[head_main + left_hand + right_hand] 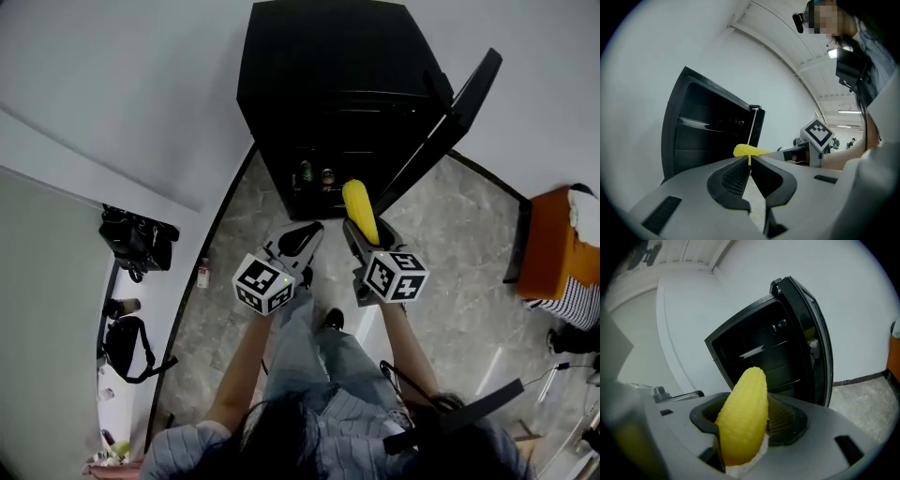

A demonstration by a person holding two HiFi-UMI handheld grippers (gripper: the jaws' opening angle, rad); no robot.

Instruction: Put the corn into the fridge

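Right tongs (365, 232) clamp corn (359, 208), pointed at open fridge (319, 75).

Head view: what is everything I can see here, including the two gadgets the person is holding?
fridge: one, black, against the wall ahead, its door swung open
small containers: two, dark, low inside the fridge
corn: one, yellow, in front of the open fridge
bags: two, black, on the white ledge at the left
small bottle: one, pale, on the floor by the wall
orange object: one, at the right edge, kind unclear
floor: grey, stone-patterned
left gripper: one, grey, jaws together, empty
right gripper: one, grey, clamped on the corn
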